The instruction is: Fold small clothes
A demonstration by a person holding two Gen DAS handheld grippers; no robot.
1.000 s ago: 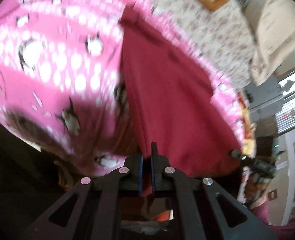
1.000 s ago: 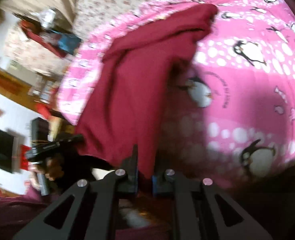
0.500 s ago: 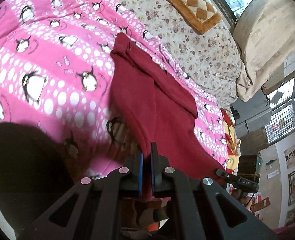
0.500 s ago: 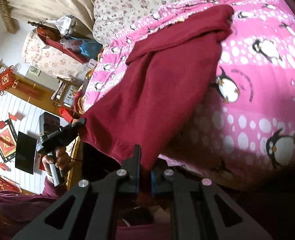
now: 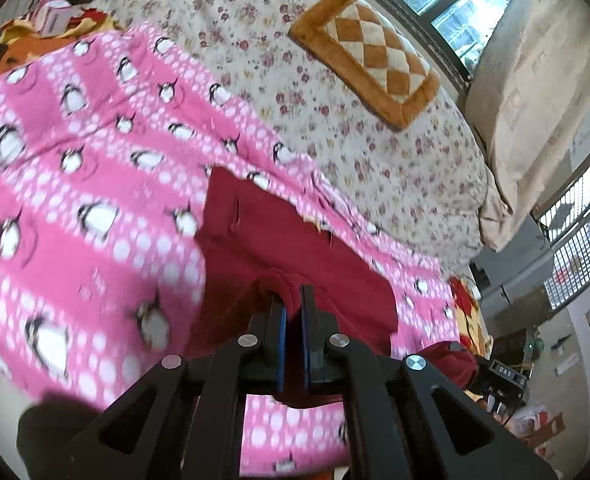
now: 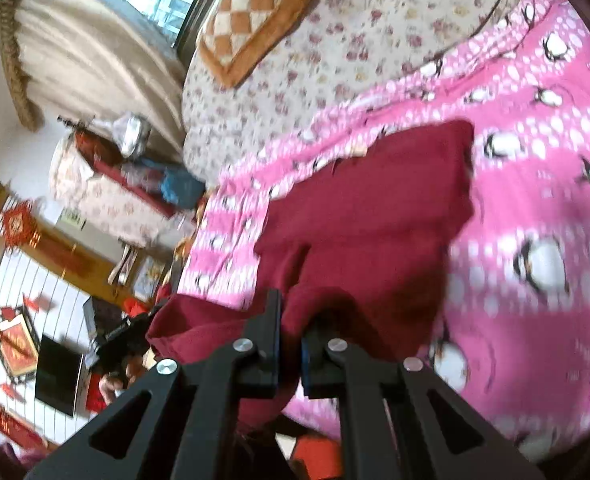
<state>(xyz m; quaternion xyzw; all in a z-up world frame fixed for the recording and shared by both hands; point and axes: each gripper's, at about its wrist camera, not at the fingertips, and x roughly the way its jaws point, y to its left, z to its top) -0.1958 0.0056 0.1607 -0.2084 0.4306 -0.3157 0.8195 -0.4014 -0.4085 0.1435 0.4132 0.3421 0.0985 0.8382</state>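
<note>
A dark red garment lies on a pink penguin-print blanket, its far part flat and its near edge lifted. My left gripper is shut on one near corner of the garment. In the right wrist view the same garment spreads over the blanket. My right gripper is shut on the other near corner, with cloth bunched between the jaws. The other gripper shows at the left of the right wrist view, with garment cloth hanging from it.
Beyond the blanket lies a floral bedspread with a brown checked cushion near a window. Beige curtains hang at the right. Room furniture and red wall decorations stand past the bed's edge.
Both grippers have carried the garment's near edge forward and up over the bed. The garment now looks shorter, its near part doubling toward its far end.
</note>
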